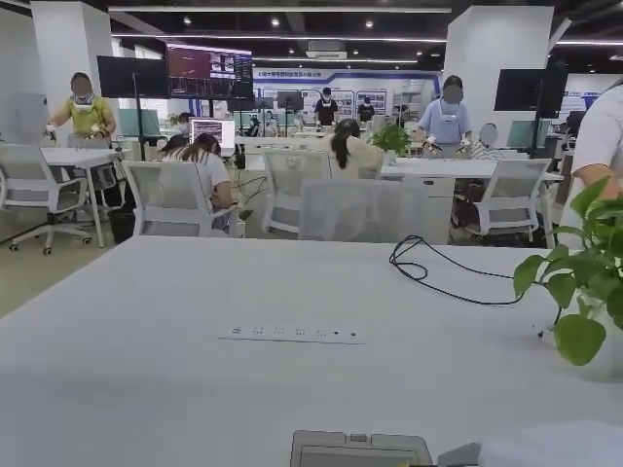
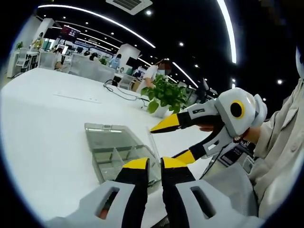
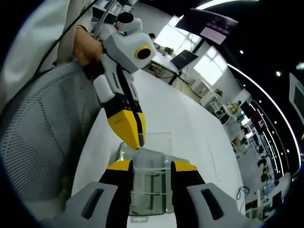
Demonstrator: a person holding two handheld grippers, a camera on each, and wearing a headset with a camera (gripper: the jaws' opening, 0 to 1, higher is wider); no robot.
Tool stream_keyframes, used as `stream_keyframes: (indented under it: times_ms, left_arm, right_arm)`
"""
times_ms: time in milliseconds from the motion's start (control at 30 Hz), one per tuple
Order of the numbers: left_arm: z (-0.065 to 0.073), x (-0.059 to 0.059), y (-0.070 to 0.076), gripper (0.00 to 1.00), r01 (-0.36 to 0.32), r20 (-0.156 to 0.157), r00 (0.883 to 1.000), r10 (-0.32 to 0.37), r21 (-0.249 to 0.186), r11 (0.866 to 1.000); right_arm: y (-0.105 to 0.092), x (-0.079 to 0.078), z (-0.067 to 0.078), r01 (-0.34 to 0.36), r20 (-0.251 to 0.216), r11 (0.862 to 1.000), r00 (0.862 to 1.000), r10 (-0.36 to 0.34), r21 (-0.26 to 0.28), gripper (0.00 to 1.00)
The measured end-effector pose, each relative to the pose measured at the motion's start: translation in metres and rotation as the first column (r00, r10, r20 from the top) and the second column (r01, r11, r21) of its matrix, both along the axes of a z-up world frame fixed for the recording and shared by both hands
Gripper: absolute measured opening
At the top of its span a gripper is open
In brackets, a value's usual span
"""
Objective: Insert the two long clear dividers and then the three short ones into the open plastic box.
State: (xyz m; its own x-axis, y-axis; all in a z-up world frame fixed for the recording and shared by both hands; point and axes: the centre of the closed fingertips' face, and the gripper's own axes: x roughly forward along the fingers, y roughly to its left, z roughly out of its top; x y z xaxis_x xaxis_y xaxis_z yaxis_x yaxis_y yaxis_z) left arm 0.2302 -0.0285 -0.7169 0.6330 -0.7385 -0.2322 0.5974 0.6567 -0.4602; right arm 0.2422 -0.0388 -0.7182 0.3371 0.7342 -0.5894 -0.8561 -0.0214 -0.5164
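White office table [image 1: 146,370], clear plastic box [image 2: 118,152] lying open at its near edge. Left gripper [image 2: 155,164] jaws together, empty; right gripper [image 3: 152,166] spread wide over box, empty. Dividers hard to make out; likely light, stiff, slippery: best pinched at top edge.

Surface [image 1: 146,370]: matt, smooth laminate look.
Box [image 2: 95,142]: clear, glossy plastic.
Left gripper [image 2: 155,164]: smooth plastic shell.
Right gripper [image 3: 152,166]: smooth plastic shell.
Chair back [image 3: 42,128]: mesh cloth.

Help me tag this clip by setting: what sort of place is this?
Most likely an open-plan office or lab: rows of white desks with swivel chairs, big screens on stands, and people working in the background.
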Motion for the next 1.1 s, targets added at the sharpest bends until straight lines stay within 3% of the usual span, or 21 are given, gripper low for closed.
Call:
stream_keyframes:
  times_ms: [67, 133, 267, 467, 800, 933, 1033, 1100]
  left_arm:
    - [0.0, -0.001, -0.002, 0.01, 0.006, -0.022, 1.0, -0.006, -0.017, 1.0]
    - [-0.001, -0.001, -0.003, 0.0, -0.014, -0.069, 0.998, 0.012, -0.037, 0.999]
    - [0.003, -0.001, -0.002, 0.0, -0.03, -0.086, 0.996, 0.026, -0.048, 0.998]
    - [0.005, 0.0, 0.001, 0.0, -0.057, -0.145, 0.988, 0.046, -0.07, 0.996]
    - [0.006, -0.004, 0.0, 0.0, -0.043, -0.168, 0.985, 0.03, -0.076, 0.996]
    - [-0.003, -0.005, 0.008, 0.0, -0.014, -0.117, 0.993, 0.02, 0.051, 0.999]
    - [-0.006, -0.008, 0.01, 0.0, 0.026, -0.066, 0.998, -0.017, 0.135, 0.99]
    - [-0.01, -0.011, 0.011, 0.0, 0.057, -0.029, 0.998, -0.052, 0.207, 0.977]
  right_arm:
    - [0.0, 0.0, 0.0, -0.001, 0.009, 1.0, 1.0, 0.001, -0.006, 0.32]
    - [0.0, 0.0, 0.0, 0.0, 0.012, 1.0, 1.0, 0.0, -0.008, 0.32]
    - [0.0, 0.001, 0.002, 0.015, 0.0, 1.0, 1.0, -0.015, 0.011, 0.32]
    - [0.002, 0.002, 0.004, 0.02, 0.002, 1.0, 1.0, -0.02, 0.022, 0.32]
    - [0.001, -0.002, 0.006, 0.028, -0.007, 0.999, 1.0, -0.028, 0.038, 0.34]
    - [-0.001, -0.005, 0.007, 0.034, -0.03, 0.998, 0.999, -0.033, 0.046, 0.34]
    - [-0.001, -0.009, 0.01, 0.051, -0.094, 0.995, 0.995, -0.043, 0.081, 0.34]
    - [0.0, -0.011, 0.012, 0.064, -0.146, 0.992, 0.988, -0.048, 0.11, 0.34]
